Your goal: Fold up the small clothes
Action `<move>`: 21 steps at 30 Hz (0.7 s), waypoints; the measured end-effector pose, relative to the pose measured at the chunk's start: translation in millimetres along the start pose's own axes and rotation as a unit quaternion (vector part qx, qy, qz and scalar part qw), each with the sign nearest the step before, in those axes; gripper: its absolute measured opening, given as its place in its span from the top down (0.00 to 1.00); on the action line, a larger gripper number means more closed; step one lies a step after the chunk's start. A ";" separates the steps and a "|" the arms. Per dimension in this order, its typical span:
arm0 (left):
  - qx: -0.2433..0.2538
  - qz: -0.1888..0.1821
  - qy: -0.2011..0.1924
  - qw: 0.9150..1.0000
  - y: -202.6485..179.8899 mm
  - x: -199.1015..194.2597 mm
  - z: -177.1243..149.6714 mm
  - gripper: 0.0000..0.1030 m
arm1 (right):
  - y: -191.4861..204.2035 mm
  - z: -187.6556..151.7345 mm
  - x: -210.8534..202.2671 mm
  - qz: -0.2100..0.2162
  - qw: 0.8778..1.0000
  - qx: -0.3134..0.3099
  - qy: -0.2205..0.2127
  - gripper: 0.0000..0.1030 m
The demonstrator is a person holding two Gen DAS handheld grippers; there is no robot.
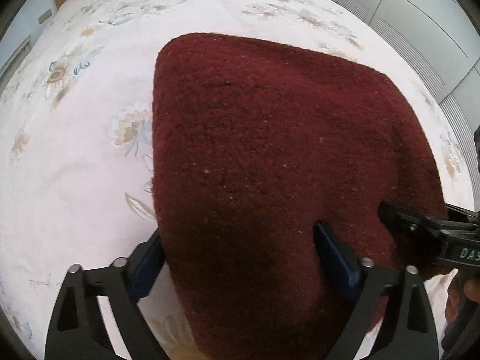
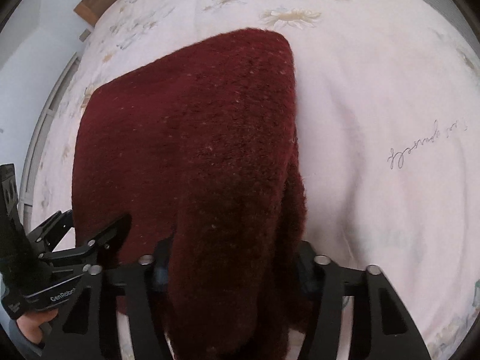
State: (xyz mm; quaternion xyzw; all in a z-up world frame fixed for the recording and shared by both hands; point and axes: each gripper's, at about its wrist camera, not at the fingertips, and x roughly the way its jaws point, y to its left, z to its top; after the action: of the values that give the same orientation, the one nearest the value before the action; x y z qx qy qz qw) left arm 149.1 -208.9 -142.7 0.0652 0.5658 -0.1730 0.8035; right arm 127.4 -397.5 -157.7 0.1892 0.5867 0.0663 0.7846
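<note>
"GenRobot" reads in white on the black body of the left gripper (image 2: 99, 234), lower left of the right wrist view. On the right gripper (image 1: 420, 219), at the right edge of the left wrist view, only "DAS" shows, cut off by the frame. Cursive script runs across the bedsheet (image 2: 375, 96) at right, upside down, not legible; another faint scrawl sits lower left in the left wrist view.

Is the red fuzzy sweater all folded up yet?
Not yet. The red sweater already lies on the flowery bed sheet, looking doubled over. Right now the left claw and right claw both straddle its near edge. Another fold and tidying seem left.
</note>
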 end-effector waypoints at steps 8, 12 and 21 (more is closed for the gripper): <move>0.032 -0.021 -0.028 0.999 -11.9 -28.9 5.8 0.56 | 39.9 1.8 -42.2 -0.028 0.998 -0.048 -0.039 0.61; 0.027 -0.050 -0.049 0.997 2.7 -62.0 10.0 0.59 | 74.6 7.2 -68.2 -0.018 0.995 -0.073 -0.066 0.61; 0.009 -0.032 -0.102 0.994 66.3 -133.9 3.3 0.59 | 161.9 13.3 -46.8 -0.005 0.990 -0.125 -0.066 0.61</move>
State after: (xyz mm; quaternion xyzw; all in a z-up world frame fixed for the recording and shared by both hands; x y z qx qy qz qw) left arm 135.2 -120.8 -22.8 0.0366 0.4808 -0.2093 0.8507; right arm 144.9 -266.8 -51.9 0.0905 0.5216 0.1223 0.8395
